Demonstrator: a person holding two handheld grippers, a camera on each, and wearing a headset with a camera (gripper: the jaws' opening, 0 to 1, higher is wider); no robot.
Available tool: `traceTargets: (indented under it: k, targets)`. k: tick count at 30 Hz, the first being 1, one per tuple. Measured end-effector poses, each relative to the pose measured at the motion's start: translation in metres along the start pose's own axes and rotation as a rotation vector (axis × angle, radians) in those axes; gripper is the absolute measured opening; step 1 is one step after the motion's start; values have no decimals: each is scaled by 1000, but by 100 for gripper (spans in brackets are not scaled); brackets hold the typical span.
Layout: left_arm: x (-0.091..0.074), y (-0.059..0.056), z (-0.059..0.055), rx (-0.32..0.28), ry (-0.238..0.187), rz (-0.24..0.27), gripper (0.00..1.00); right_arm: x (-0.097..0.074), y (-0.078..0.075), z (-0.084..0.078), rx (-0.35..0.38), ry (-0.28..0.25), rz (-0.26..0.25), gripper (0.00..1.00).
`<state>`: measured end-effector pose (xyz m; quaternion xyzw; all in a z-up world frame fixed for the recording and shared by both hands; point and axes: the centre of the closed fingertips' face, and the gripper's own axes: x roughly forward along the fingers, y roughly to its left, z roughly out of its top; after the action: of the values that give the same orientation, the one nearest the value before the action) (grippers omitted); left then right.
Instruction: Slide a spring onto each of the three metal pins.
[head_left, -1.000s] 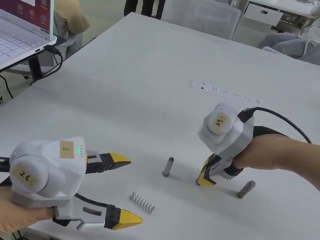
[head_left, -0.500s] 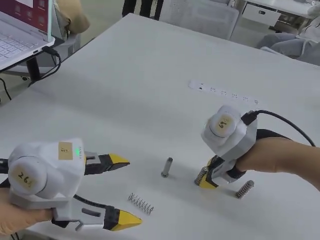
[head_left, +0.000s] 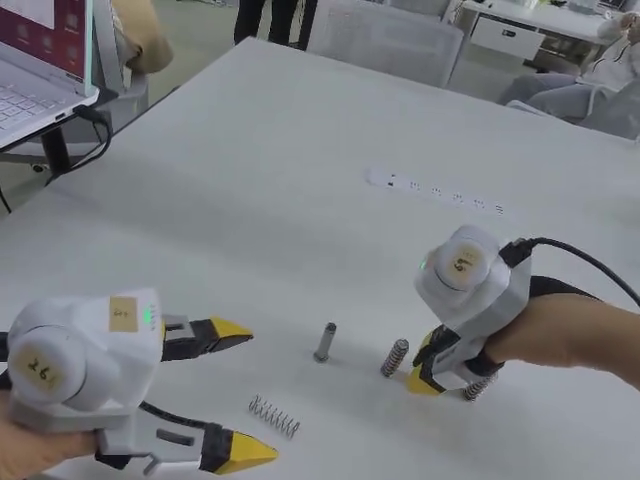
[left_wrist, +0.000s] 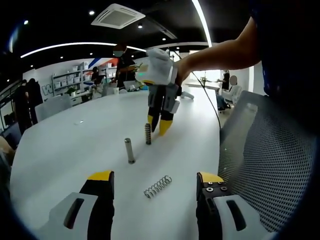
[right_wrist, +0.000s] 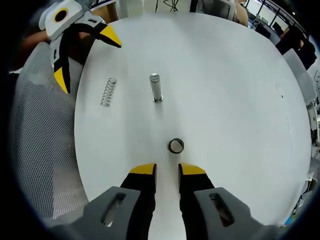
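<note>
— What sits nearest us?

— Our left gripper (head_left: 238, 392), low over the near edge of the table (head_left: 250, 180). Its jaws are spread wide, with nothing between them.

— And by its tips?

— We see a loose spring (head_left: 273, 416) lying flat on the table. It lies between the two yellow tips and touches neither.

— Then the pins?

— Next out we find a bare pin (head_left: 325, 341) standing upright. Just beside it, to our right, stands a second pin (right_wrist: 175, 146) with a fitted spring (head_left: 394, 357) around its shaft.

— Where is our right gripper?

— The right gripper (head_left: 420, 375) points down at the table, just beside that second pin. In the right gripper view the pin's round top sits just ahead of the tips, outside the gap. The jaws are drawn narrow, with a thin slot between them, and they hold nothing.

— Anything close by?

— A third spring (head_left: 475, 388) pokes out from behind that gripper, partly hidden. We cannot tell whether it sits on a pin.

— And farther off?

— A white power strip (head_left: 432, 190) lies mid-table, well apart from the pins. A laptop (head_left: 45, 40) stands at the far left, and we see a chair (head_left: 385, 35) beyond the table's far edge.
</note>
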<state>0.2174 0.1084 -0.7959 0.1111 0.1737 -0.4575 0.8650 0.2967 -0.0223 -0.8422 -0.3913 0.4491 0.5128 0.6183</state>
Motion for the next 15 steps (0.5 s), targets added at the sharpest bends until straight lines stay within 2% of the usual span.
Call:
traceTargets:
  k: [6, 15]
  targets:
    - [0, 0, -3, -1, 5, -1, 63, -6, 14, 5, -1, -32, 3, 16]
    - [-1, 0, -6, 7, 14, -2, 62, -10, 42, 17, 6, -82, 39, 16]
